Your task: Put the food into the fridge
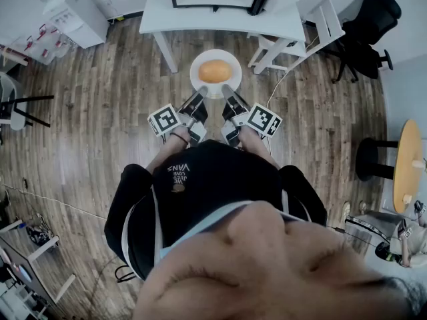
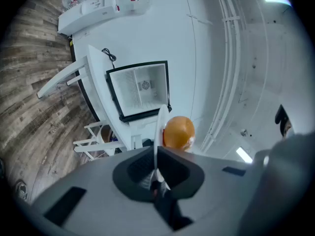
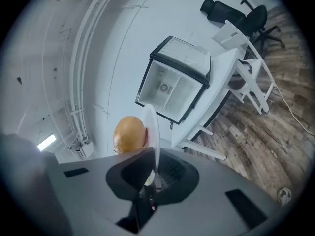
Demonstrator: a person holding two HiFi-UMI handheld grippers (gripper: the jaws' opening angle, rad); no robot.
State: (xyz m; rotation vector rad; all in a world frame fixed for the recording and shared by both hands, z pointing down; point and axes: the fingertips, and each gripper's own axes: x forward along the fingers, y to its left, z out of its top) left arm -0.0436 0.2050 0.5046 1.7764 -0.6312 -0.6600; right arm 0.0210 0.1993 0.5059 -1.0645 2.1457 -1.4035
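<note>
Tongs first: my left tongs [image 1: 199,100] are pinched shut on the near rim of a white plate [image 1: 200,83], and my right tongs [image 1: 229,96] are clamped on the same rim just beside them, so the two grip the plate side by side. In the left gripper view the left tongs [image 2: 156,173] are narrow, with the plate [image 2: 160,124] standing edge-on between the pads. In the right gripper view the right tongs [image 3: 151,178] are just as narrow, nipping the plate's [image 3: 150,124] thin edge.

On the plate sits a round orange food [image 1: 215,71], near its middle. From the left tongs it shows to the right of the plate's edge [image 2: 178,132]; from the right tongs it shows to the left [image 3: 129,133].

I hold the plate level in the air over the wooden floor [image 1: 100,112], in front of a white bench [image 1: 200,19]. On that bench stands the fridge [image 2: 140,87], a small box with a black frame and a white inside [image 3: 177,85], well apart from the plate.

A white chair [image 1: 300,39] stands by the bench's right end, and a black office chair [image 1: 363,32] is further right.
</note>
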